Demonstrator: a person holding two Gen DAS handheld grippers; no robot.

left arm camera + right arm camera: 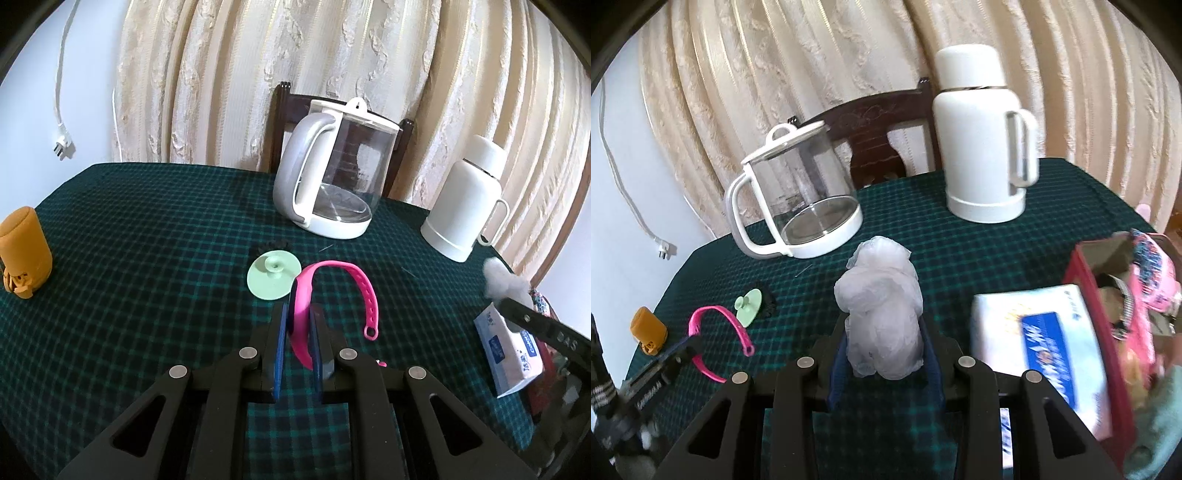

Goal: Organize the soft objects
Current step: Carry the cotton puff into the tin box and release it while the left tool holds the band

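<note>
On the checked tablecloth (147, 229) the count runs as follows. There is one glass kettle (332, 177) with a white handle and lid, and one white thermos jug (465, 206). One pink silicone wristband (314, 295) is present, one pale green suction disc (271, 275), and one mustard-yellow pouch (24, 251). There is one crumpled white plastic bag (882, 314). One pack of tissues (1045, 350) in white and blue wrapping shows, and one red box (1086, 266) holding several items too blurred to count. Two grippers appear: one left gripper (297, 317) and one right gripper (886, 332). One dark wooden chair (879, 147) stands behind, and one white plug (61, 142) hangs on its cord.
</note>
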